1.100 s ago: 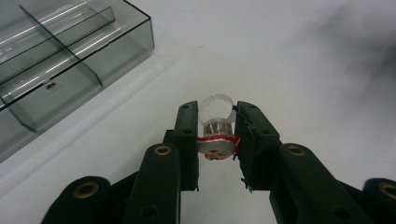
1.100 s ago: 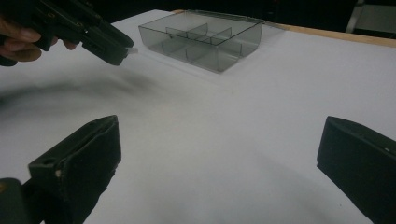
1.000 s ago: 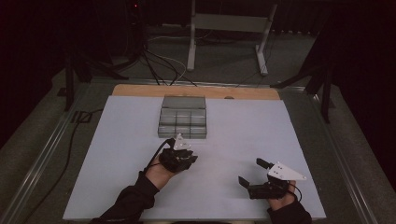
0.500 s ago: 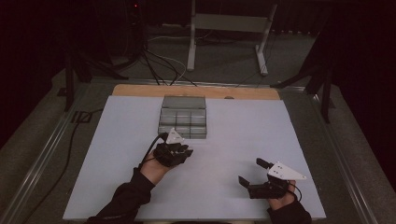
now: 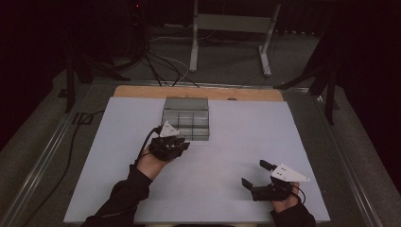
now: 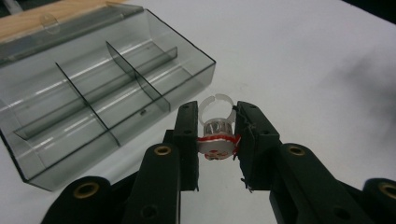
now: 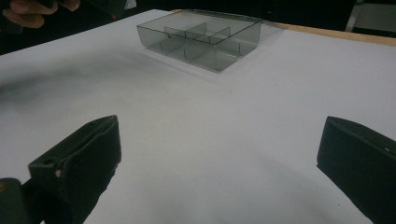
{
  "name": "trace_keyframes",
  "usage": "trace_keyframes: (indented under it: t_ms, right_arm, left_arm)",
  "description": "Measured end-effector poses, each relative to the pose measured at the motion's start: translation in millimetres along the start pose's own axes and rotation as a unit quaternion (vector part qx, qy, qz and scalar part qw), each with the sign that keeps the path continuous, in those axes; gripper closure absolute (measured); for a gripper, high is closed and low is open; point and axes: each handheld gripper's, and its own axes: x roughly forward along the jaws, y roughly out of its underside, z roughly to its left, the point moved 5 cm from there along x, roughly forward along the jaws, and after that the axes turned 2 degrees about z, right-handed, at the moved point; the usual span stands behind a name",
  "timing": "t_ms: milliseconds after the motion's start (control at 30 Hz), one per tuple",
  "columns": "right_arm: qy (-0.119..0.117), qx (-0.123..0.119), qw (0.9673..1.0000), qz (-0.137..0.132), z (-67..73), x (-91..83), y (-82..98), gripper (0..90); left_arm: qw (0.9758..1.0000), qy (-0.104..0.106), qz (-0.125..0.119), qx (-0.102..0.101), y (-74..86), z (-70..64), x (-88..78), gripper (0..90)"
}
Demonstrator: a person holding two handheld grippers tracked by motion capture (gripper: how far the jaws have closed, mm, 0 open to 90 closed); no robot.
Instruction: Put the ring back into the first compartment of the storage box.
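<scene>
Up close we see our left gripper clamping a ring beside the box; our right gripper gapes wide.

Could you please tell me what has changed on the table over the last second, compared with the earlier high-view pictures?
The left gripper has moved forward across the white table toward the smoky compartment box, its jaws clamped on a small clear ring with a red-and-white top throughout. The right gripper has stayed put near the front edge, jaws wide open and empty. The box has not shifted.
</scene>
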Motion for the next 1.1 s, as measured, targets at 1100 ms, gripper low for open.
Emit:
trace_keyframes:
  t_ms: [1100]
  right_arm:
    - [-0.002,0.000,1.0000,0.004,1.6,1.2,1.0,0.0]
  left_arm:
    - [0.9980,-0.042,-0.022,-0.043,-16.1,70.4,18.0,72.4]
